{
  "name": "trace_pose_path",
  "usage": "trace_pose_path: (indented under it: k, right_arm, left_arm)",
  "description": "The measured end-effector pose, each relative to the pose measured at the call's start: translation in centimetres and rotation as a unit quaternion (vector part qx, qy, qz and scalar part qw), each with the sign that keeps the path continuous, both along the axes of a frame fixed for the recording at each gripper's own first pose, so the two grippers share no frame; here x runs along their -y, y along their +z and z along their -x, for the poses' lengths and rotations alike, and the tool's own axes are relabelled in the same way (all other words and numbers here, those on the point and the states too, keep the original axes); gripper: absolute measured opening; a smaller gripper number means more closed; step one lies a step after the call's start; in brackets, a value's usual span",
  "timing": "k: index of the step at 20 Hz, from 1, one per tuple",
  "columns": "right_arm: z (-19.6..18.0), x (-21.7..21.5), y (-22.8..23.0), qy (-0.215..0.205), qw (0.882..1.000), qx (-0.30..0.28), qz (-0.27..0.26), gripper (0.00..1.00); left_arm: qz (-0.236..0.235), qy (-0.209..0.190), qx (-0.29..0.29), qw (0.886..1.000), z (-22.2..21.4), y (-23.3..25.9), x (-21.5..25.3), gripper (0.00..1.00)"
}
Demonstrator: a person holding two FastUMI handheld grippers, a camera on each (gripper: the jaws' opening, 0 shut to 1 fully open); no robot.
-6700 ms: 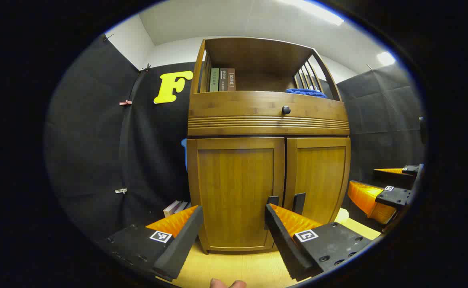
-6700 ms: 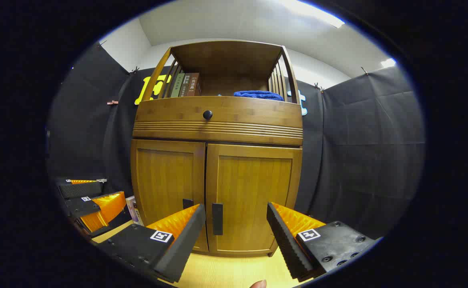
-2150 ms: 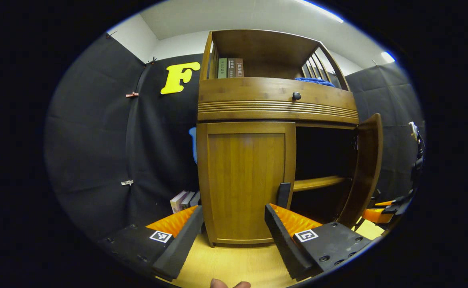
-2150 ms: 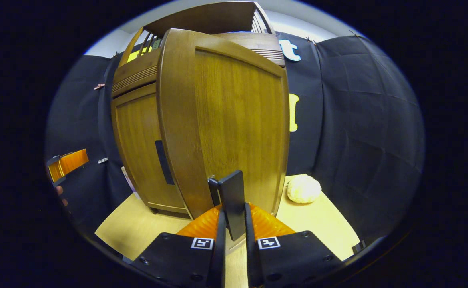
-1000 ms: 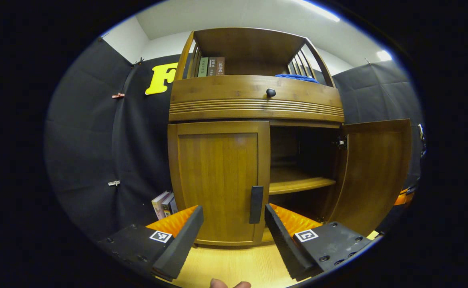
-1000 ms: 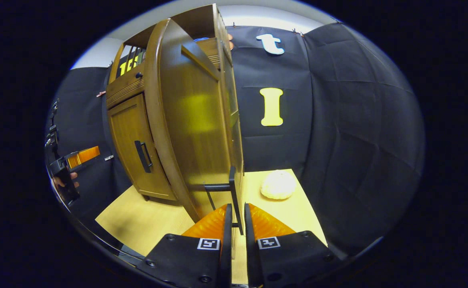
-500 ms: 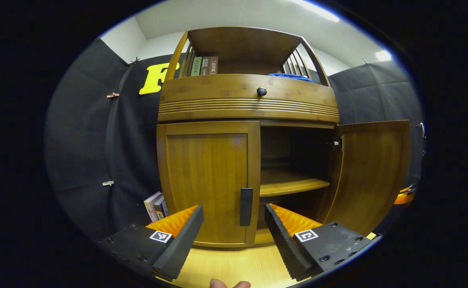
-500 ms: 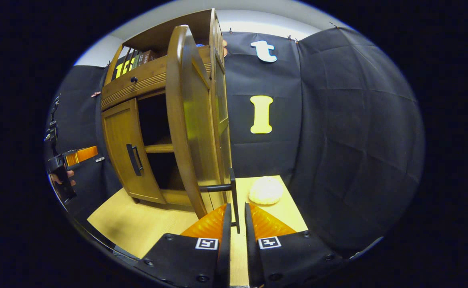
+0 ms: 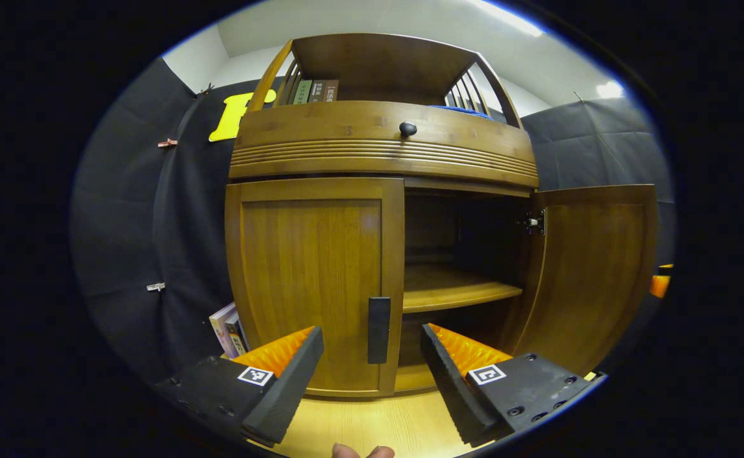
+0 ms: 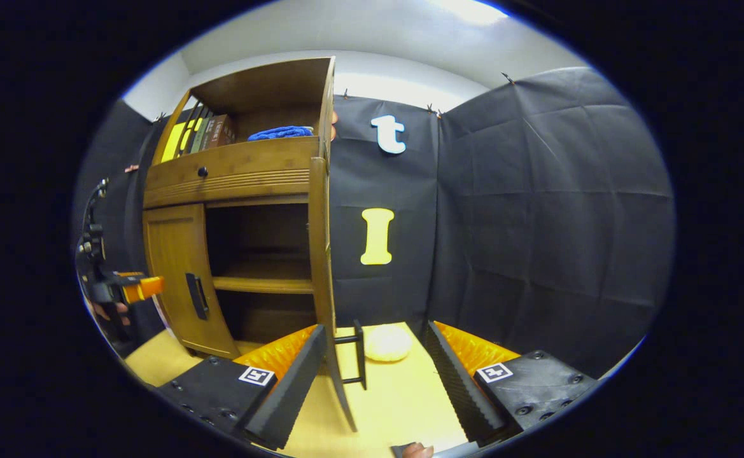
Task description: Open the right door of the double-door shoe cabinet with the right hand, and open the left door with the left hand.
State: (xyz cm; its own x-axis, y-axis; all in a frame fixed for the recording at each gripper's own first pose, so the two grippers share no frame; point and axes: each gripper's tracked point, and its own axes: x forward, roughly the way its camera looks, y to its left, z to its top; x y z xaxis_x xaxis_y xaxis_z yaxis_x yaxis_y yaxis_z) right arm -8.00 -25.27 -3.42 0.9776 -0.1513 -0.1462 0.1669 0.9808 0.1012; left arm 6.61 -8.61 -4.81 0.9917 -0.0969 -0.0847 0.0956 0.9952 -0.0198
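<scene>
The left gripper point(image 9: 372, 356) gapes wide, empty, its fingers flanking the black handle point(image 9: 379, 329) of the closed left door point(image 9: 311, 280) just ahead. The right gripper point(image 10: 372, 362) is spread wide too, holding nothing; the open right door point(image 10: 321, 254) stands edge-on between its fingers, handle point(image 10: 359, 353) free.

You see the right door point(image 10: 322, 267) edge-on in the right gripper view, so its front face is hidden from you. In the left gripper view, the left gripper point(image 9: 372, 375) finger cuts off the lower part of the books point(image 9: 228, 327) beside the cabinet, and the blue cloth point(image 9: 461, 109) shows as a sliver behind the drawer front point(image 9: 378, 143). Below the shelf point(image 9: 454, 294), the inside is too dark for you to tell.
</scene>
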Motion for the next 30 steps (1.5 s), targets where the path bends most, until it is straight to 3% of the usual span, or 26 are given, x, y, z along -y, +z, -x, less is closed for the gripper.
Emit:
trace_pose_path:
  k: [2,5,8,9,12,13,17,19,20,24,30]
  right_arm:
    - [0.6,-1.3,1.4,-0.001,1.0,0.013,-0.002,1.0]
    - [1.0,-4.4,4.0,0.01,0.998,0.049,0.037,0.98]
    - [1.1,-8.5,5.5,0.038,0.997,0.062,0.025,1.0]
    - [0.7,-9.5,5.8,0.045,0.997,0.063,0.023,0.93]
    - [-0.2,-11.1,5.6,0.064,0.995,0.065,0.032,1.0]
    - [-0.6,-11.6,5.6,0.07,0.995,0.065,0.031,0.98]
    - [-1.6,-12.8,5.4,0.091,0.993,0.063,0.038,0.95]
    - [-1.9,-13.0,5.3,0.099,0.992,0.061,0.042,0.99]
    - [-2.1,-12.9,5.2,0.101,0.992,0.06,0.043,0.95]
    - [-2.3,-12.7,4.7,0.102,0.992,0.053,0.042,0.98]
    - [-2.5,-12.8,4.5,0.099,0.993,0.052,0.043,0.99]
  left_arm:
    - [0.005,-0.004,-0.005,1.0,-1.3,-0.8,0.3,0.96]
    - [0.01,-0.013,-0.015,1.0,-3.4,-2.3,1.2,0.95]
    - [0.01,-0.025,-0.029,0.999,-5.8,-4.1,2.2,0.94]
    - [0.013,-0.024,-0.032,0.999,-6.6,-4.5,2.3,0.92]
    - [0.019,-0.008,-0.039,0.999,-8.9,-5.5,1.9,0.86]
    - [0.019,0.0,-0.039,0.999,-9.6,-5.8,1.6,0.85]
    - [0.018,0.008,-0.052,0.998,-11.8,-7.3,1.4,0.7]
    - [0.017,0.005,-0.057,0.998,-12.3,-7.7,1.8,0.63]
    - [0.016,0.003,-0.056,0.998,-12.6,-7.7,2.1,0.54]
    - [0.004,0.005,-0.061,0.998,-12.7,-7.8,2.1,0.36]
    - [0.004,-0.012,-0.071,0.997,-10.6,-8.1,1.7,0.32]
